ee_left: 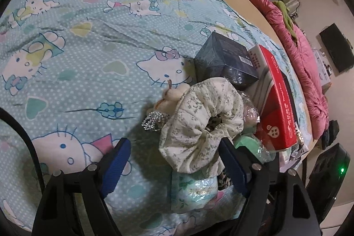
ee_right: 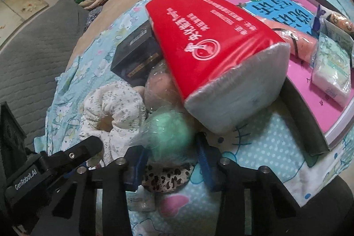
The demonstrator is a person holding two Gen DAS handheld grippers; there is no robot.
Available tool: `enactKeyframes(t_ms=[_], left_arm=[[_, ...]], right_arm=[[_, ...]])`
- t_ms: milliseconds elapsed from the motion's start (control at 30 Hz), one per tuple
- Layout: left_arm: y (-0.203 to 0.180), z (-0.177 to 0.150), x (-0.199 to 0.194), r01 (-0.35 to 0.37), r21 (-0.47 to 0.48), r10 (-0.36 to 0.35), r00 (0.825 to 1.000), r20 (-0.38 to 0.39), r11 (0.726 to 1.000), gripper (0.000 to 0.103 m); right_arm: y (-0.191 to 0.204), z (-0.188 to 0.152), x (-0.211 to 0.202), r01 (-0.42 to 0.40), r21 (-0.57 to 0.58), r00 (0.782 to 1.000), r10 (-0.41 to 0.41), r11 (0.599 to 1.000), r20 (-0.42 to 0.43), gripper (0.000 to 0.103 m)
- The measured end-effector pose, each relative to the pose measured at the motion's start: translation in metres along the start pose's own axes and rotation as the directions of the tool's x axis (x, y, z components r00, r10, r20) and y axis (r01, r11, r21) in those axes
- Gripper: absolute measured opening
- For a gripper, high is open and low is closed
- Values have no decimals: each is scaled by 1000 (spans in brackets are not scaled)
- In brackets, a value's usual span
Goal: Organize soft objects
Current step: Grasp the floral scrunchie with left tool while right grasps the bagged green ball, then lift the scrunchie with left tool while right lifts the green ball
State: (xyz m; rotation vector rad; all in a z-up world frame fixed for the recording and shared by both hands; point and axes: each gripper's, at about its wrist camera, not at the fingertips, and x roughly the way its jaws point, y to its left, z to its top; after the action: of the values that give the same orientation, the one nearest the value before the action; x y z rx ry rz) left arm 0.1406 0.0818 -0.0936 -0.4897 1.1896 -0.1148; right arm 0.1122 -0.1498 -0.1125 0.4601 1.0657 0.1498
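Note:
A white floral scrunchie (ee_left: 199,118) lies on the Hello Kitty bedsheet (ee_left: 77,59), and also shows in the right wrist view (ee_right: 115,107). My left gripper (ee_left: 174,158) is open, its blue fingers either side of the scrunchie's near end. My right gripper (ee_right: 171,149) has its fingers around a green ball in clear wrap (ee_right: 166,134). A leopard-print item (ee_right: 166,178) lies under it. A red tissue pack (ee_right: 210,45) leans over the pile. A pink wrapped ball (ee_right: 159,83) sits behind the green one.
A dark box (ee_left: 225,59) stands behind the scrunchie. A tray with a pink base (ee_right: 294,90) holds a tissue packet (ee_right: 331,72) and an orange roll (ee_right: 294,37). A small plush with a silver chain (ee_left: 154,116) lies left of the scrunchie. A pink quilt (ee_left: 294,41) lies at the bed's edge.

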Motion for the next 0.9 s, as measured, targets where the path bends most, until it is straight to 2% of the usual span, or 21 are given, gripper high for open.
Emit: enactKeyframes(t_ms=[100,167,300,367,400,533,900], left_arm=[[-2,0,4,30,-6,-30,1000,-5,1000,65],[-4,0,6,52,-14,-52,999,-7,999,53],[-5,0,10,108,-39,-108,994,-17,993,38],[-7,1,10,124,-37,-124,992,-16,992,19],[-9,1,9,125,-33,-126,992,-13,992,16],[-13,1,4,139,-13,-138,990,8,990,11],[-22,-9,-39,119,40,-122,989,80,992,11]], right_arm=[[2,0,-2,-11,-9,1000,11,1000,1,40],[2,0,-5,-18,-14,1000,18,1000,1,40],[2,-2,-12,-25,-36,1000,25,999,0,40],[3,-4,-16,-22,-56,1000,23,998,6,40],[3,-4,-17,-24,-62,1000,24,998,8,40],[9,-5,-25,-33,-99,999,35,995,18,40],[25,-5,-64,-36,-235,991,65,971,115,40]])
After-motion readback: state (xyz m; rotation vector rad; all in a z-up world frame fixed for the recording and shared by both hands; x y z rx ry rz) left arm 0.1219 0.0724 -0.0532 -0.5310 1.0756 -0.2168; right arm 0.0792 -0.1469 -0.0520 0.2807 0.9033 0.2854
